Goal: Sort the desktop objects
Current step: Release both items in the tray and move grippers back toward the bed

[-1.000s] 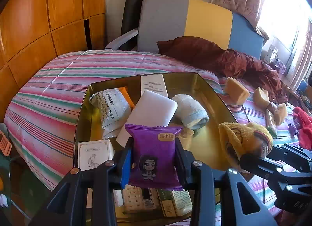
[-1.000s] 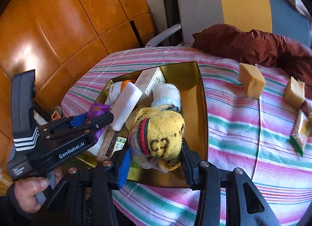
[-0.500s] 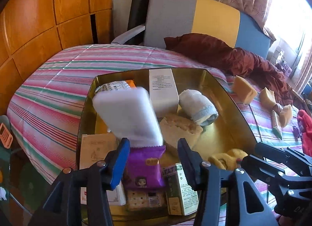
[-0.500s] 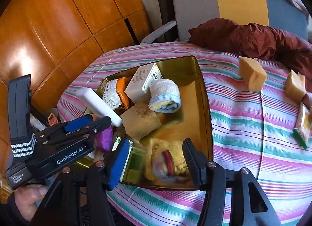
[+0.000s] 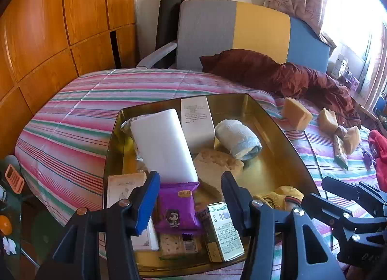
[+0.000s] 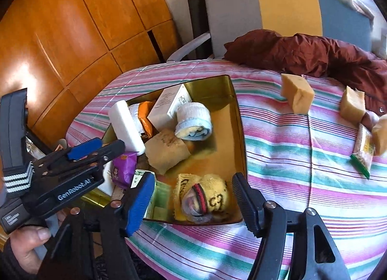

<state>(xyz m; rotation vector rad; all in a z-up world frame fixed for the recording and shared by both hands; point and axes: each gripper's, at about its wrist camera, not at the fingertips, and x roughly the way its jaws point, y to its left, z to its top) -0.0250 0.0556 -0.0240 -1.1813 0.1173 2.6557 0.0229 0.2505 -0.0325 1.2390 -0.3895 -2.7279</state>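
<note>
I've just dropped both: purple snack packet (image 5: 178, 207) and yellow sock (image 6: 205, 199) lie in the gold tray (image 6: 238, 120); my left gripper (image 5: 191, 197) and right gripper (image 6: 193, 203) are spreading, pinching nothing.

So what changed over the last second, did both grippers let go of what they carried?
Yes. The left gripper released the purple snack packet, now lying in the gold tray; its jaws are opening. The right gripper dropped the yellow sock bundle into the tray's near corner, jaws also opening. The white block, rolled sock and sponges outside stayed.
</note>
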